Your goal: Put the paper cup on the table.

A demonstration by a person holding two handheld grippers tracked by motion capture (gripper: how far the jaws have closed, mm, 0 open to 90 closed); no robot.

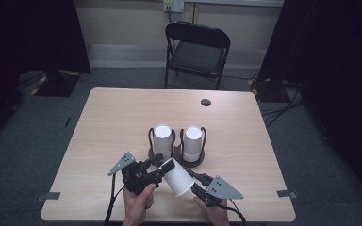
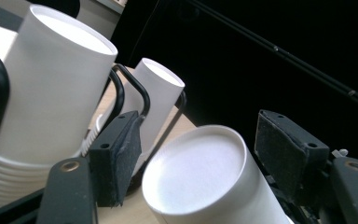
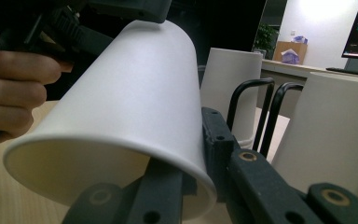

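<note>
Dark curtains and a folding chair (image 1: 196,49) stand behind the pale table (image 1: 113,122), where a white paper cup (image 1: 178,177) lies tilted above its near edge, between both tongs and just before two cup stacks (image 1: 162,140) in wire holders. Its long axis slants: closed base up-left, open mouth down-right. Light, thin and crushable, it wants gentle hold near the stiffer rim; the right tongs (image 1: 197,184) clench that rim wall, while the left tongs (image 1: 158,169) stand released around the base.

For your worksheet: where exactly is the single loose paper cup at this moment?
In the high view the loose paper cup lies tilted near the table's front edge, between the left gripper and right gripper, just in front of the two cup stacks.
</note>
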